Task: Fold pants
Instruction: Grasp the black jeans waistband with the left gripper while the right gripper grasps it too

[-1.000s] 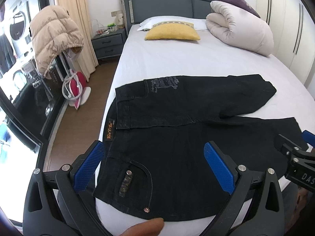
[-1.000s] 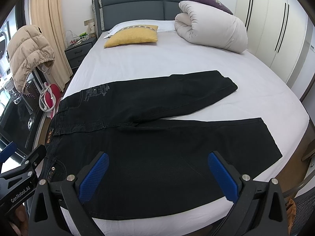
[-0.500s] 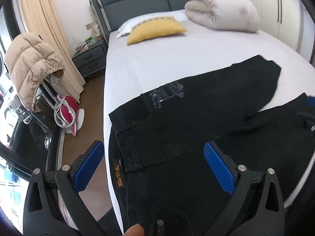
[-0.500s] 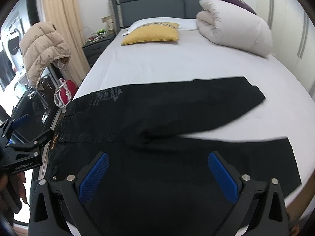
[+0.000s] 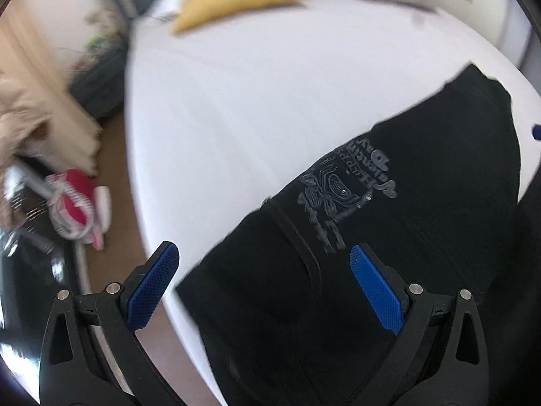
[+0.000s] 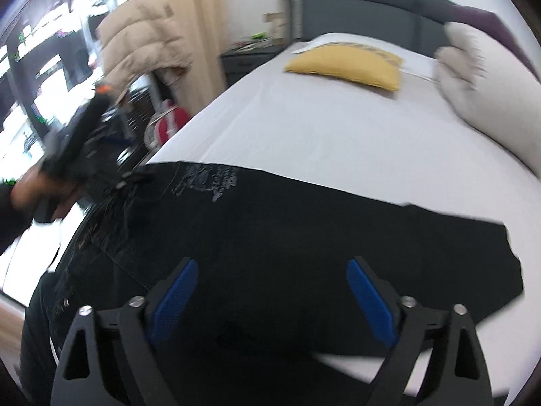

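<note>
Bedroom with a wide bed covered by a plain white sheet (image 5: pixel 270 108), seen from both wrist cameras; both views are blurred. A pair of black denim pants (image 5: pixel 389 237) lies spread flat across the near part of the bed, a grey printed emblem (image 5: pixel 345 186) near its waistband, the waistband end toward the bed's edge beside the brown wooden floor (image 5: pixel 115 203).

Left gripper (image 5: pixel 263 287): blue-padded jaws stand wide apart above the waistband corner of the pants, with nothing pressed between the pads. In the right wrist view this gripper appears as a blurred black tool (image 6: pixel 77 142) at the waistband, carried by a hand (image 6: pixel 30 189); whether it touches the cloth cannot be told.

Right gripper (image 6: pixel 270 297): blue-padded jaws are closing from a wide spread over the middle of the pants; the fabric lies below them and the pads do not press on it.

Room: a yellow cushion (image 6: pixel 345 67) rests near the dark grey upholstered headboard (image 6: pixel 365 10); a rolled off-white duvet (image 6: pixel 490 94) lies along the far side of the bed, a purple pillow (image 6: pixel 487 23) behind it. A dark grey nightstand (image 6: pixel 250 57) stands beside the headboard. A beige puffer jacket (image 6: pixel 142 44) hangs near the cream curtain (image 6: pixel 189 17). A red and white object (image 5: pixel 77 199) sits on the floor.
</note>
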{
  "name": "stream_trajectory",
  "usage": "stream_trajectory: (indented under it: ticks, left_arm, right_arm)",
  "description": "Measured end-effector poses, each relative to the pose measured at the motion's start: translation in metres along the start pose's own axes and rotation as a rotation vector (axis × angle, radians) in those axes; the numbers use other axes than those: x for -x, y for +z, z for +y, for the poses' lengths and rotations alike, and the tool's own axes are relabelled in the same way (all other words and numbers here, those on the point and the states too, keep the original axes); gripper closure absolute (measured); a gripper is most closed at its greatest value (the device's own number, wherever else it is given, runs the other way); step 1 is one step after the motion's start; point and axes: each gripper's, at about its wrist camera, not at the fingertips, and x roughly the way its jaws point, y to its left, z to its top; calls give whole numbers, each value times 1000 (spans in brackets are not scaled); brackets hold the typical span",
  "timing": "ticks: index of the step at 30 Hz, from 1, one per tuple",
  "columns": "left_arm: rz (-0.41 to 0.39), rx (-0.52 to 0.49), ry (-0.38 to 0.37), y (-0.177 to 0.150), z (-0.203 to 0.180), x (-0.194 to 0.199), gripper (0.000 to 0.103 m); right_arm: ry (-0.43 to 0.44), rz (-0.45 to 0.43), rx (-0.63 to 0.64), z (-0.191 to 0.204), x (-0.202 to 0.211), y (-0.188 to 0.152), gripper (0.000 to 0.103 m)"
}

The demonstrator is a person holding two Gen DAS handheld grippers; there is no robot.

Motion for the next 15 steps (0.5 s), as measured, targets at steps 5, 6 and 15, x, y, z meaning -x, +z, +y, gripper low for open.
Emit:
stream_trajectory:
  ticks: [5, 6, 15]
  left_arm:
    - [37, -65, -97, 33, 21, -50, 1]
    - [46, -73, -119, 38, 23, -58, 1]
    - [115, -89, -203, 50, 39, -107, 20]
  right_arm:
    - [87, 26, 60, -16, -31, 16, 19]
    - [97, 26, 68, -16, -35, 18, 20]
    - [187, 85, 181, -18, -77, 38, 33]
